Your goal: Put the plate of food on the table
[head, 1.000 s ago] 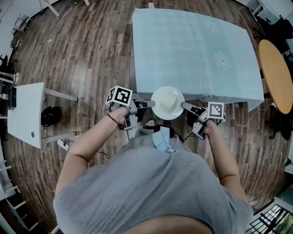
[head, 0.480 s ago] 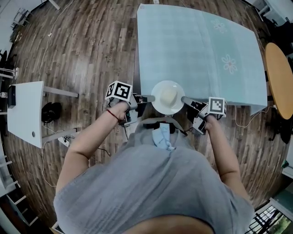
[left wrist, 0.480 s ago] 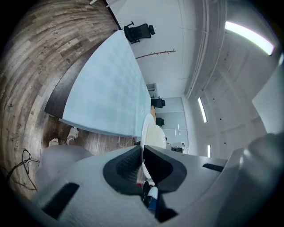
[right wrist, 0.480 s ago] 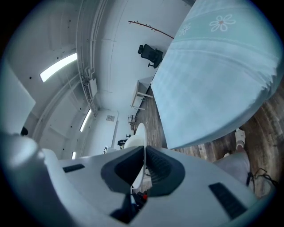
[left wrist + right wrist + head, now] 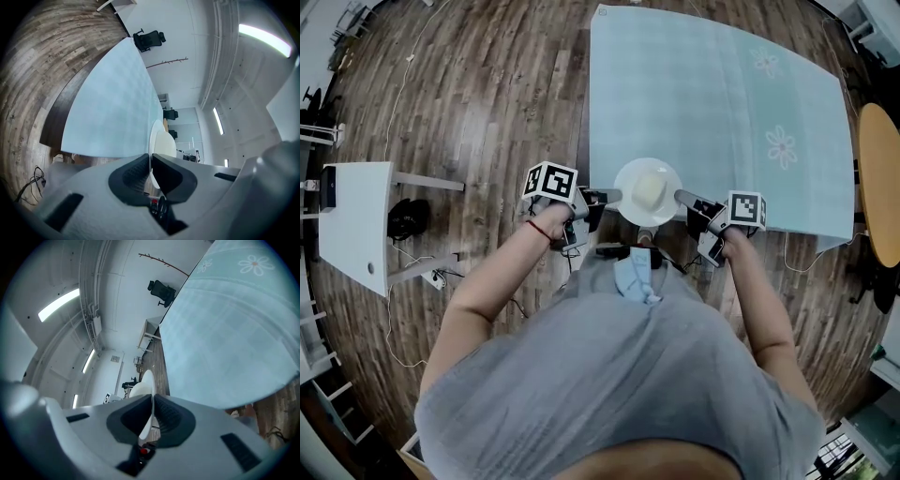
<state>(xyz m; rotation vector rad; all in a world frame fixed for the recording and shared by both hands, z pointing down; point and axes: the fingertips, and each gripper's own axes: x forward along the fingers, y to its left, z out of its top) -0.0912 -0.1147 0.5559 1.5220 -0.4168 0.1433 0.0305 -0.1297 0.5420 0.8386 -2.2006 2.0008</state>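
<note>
White round plate with a pale, squarish block of food on it hangs between the two hand-held grippers, right at the near edge of the long table draped in a light blue-green cloth. Seen from above, the plate's far half overlaps the cloth's near edge while its near half juts out past it, towards the person, so I judge it to be at the table's brink rather than over the middle. The left gripper pinches the plate's left rim, and its own view shows both dark ribbed pads closed tight on the thin white edge. The right gripper does the same on the opposite rim, its jaws clamped with the rim sandwiched between them. The plate looks level and the food sits centred on it. Whether the underside touches the cloth I cannot tell, but with both grips on and the plate at the edge, it reads to me as carried, not set down. The approach looks about done. What is left is to bring the plate well over the cloth, lower it flat and let both rims go. Around all this lies dark wooden plank floor. A small white side table and a round wooden tabletop stand well apart.
</note>
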